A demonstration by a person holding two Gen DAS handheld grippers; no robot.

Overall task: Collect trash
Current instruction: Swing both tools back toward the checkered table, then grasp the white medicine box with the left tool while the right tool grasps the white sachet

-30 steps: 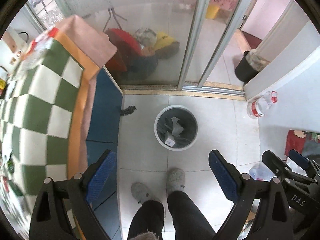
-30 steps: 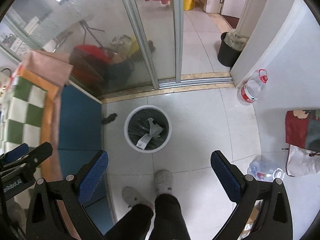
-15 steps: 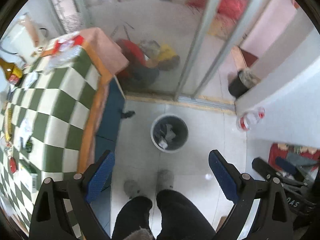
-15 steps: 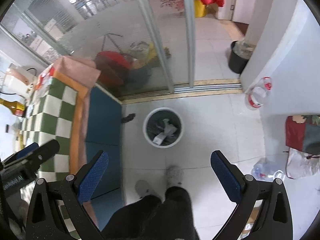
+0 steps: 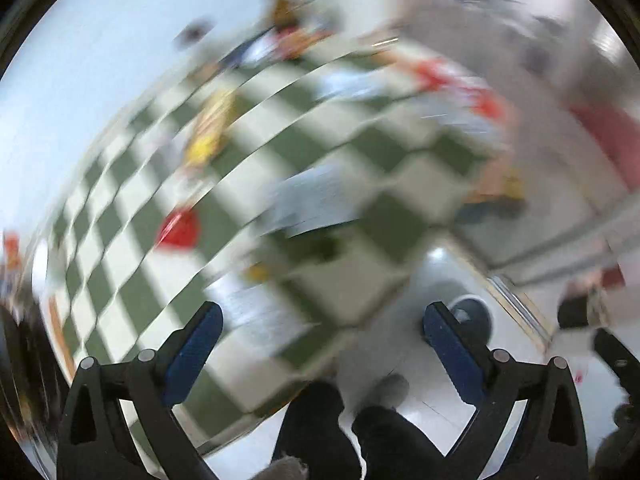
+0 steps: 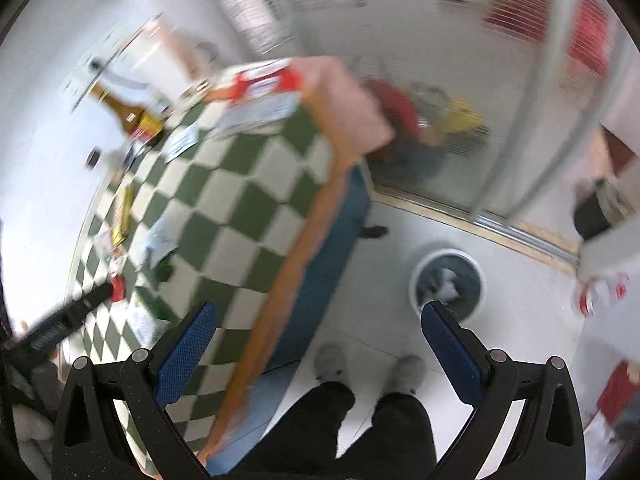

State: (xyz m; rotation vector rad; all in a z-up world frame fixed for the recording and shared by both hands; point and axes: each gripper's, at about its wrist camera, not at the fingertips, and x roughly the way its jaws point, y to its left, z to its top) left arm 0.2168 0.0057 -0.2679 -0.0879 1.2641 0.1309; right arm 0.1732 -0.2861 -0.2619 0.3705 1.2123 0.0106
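Note:
My left gripper (image 5: 320,340) is open and empty, high above a table with a green and white checked cloth (image 5: 360,280). The view is badly blurred. Scraps lie on the cloth: a red piece (image 5: 178,229), a yellow wrapper (image 5: 208,132) and pale paper (image 5: 316,200). My right gripper (image 6: 318,340) is open and empty above the table's edge (image 6: 292,264). A round white trash bin (image 6: 448,284) with a dark liner and paper in it stands on the floor; it also shows in the left wrist view (image 5: 470,314). The left gripper (image 6: 60,320) shows over the table at left.
A brown bottle (image 6: 128,114) and a red and white packet (image 6: 264,80) stand at the table's far end. Wrappers (image 6: 122,212) lie along its left side. Glass sliding doors (image 6: 500,80) are behind. The person's legs and slippers (image 6: 332,364) stand on the white tile floor. A black bin (image 6: 592,216) stands at right.
Both grippers have swung left and up from the floor bin toward the checked table. The left view now looks over the tabletop and is blurred by motion. Both stay open.

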